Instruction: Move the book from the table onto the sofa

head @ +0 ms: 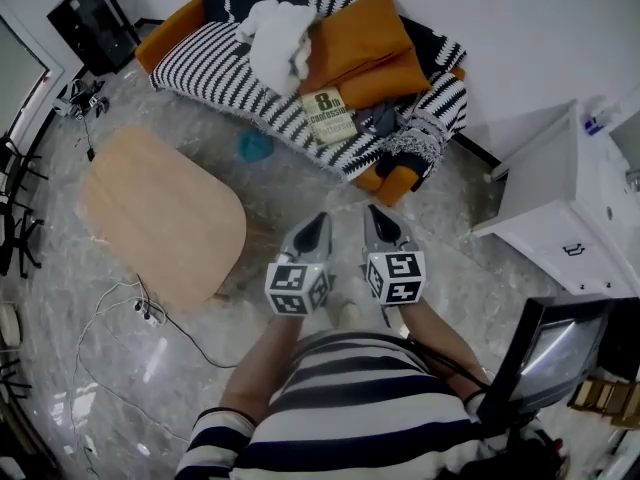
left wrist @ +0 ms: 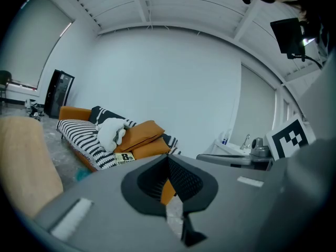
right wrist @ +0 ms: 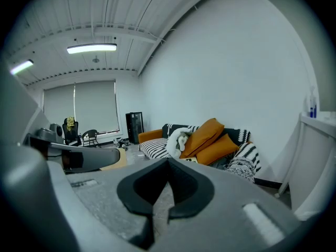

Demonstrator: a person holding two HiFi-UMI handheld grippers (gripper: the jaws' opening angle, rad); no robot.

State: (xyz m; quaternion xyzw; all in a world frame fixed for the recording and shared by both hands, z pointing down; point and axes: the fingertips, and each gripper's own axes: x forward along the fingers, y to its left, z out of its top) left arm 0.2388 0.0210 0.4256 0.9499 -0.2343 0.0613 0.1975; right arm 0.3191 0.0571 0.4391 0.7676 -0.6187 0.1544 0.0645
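The person's striped top (head: 350, 408) fills the near edge of the head view, with both arms stretched ahead. Just beyond it, the left gripper (head: 320, 224) and the right gripper (head: 377, 214) are held side by side over the marble floor (head: 450, 268), pointing toward 12 o'clock. Each gripper view shows its jaws pressed together with nothing between them.

At 10 o'clock from the grippers stands the rounded wooden desk (head: 160, 213). A white cabinet (head: 560, 198) stands at 2 o'clock. Farther out, a small teal object (head: 254, 146) lies on the floor at 11 o'clock, just in front of the sofa.

The sofa (head: 205, 58) runs aslant at 12 o'clock under a black-and-white striped cover. The book (head: 330, 115) lies flat on the seat near its front edge, cover up, showing a large "8". Orange cushions (head: 360, 38) are stacked behind the book at 1 o'clock. A white blanket (head: 280, 38) is heaped at 11 o'clock from the book.
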